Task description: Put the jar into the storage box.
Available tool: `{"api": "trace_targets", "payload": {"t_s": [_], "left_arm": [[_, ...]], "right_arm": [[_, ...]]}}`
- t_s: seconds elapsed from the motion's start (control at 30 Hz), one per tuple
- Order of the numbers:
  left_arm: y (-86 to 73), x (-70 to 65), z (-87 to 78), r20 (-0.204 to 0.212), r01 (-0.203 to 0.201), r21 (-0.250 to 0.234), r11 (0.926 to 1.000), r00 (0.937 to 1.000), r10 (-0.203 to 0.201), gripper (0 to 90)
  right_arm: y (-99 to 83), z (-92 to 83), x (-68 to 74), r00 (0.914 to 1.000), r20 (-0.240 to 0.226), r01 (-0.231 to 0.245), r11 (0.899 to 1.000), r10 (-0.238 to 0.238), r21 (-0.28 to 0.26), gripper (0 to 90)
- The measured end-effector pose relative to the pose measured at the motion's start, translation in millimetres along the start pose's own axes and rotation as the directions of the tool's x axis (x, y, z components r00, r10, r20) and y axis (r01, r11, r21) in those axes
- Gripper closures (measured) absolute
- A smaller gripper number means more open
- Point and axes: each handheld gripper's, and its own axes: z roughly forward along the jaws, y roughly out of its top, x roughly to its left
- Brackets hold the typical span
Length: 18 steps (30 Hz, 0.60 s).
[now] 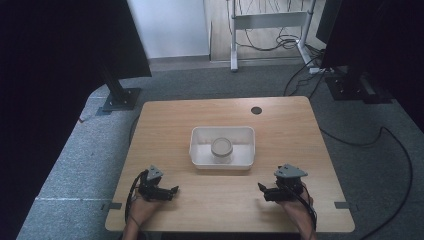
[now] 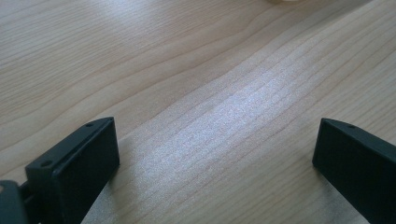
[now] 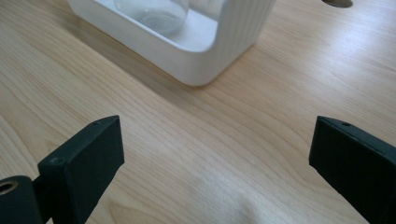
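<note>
A white rectangular tray [image 1: 222, 165] lies at the middle of the wooden table [image 1: 165, 125], and a clear glass jar [image 1: 221, 148] stands inside it. My left gripper [image 1: 174, 189] rests near the front left edge, held by a hand and pointing right. In its own view the left gripper [image 2: 217, 140] is open over bare wood, with nothing between its jaws. My right gripper [image 1: 260, 188] rests near the front right, pointing left. The right gripper [image 3: 217, 140] is open and holds nothing. Ahead of it are a corner of the tray [image 3: 205, 60] and the base of the jar [image 3: 154, 11].
A round cable hole [image 1: 256, 110] sits near the table's far edge, and this hole [image 3: 337, 3] also shows in the right gripper view. Dark panels on stands [image 1: 120, 95] flank the table. Cables [image 1: 380, 135] trail over the grey carpet at the right.
</note>
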Motion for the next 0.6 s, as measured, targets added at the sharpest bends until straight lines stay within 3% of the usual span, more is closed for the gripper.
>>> {"api": "trace_targets", "payload": {"t_s": [0.6], "left_arm": [[-0.1,-0.2,-0.1,-0.002,0.002,0.000,1.0000,1.0000,-0.002,0.1]], "right_arm": [[-31.1,-17.0,-16.2,0.9974,0.060,-0.044,0.998,0.041,0.038,2.8]]}}
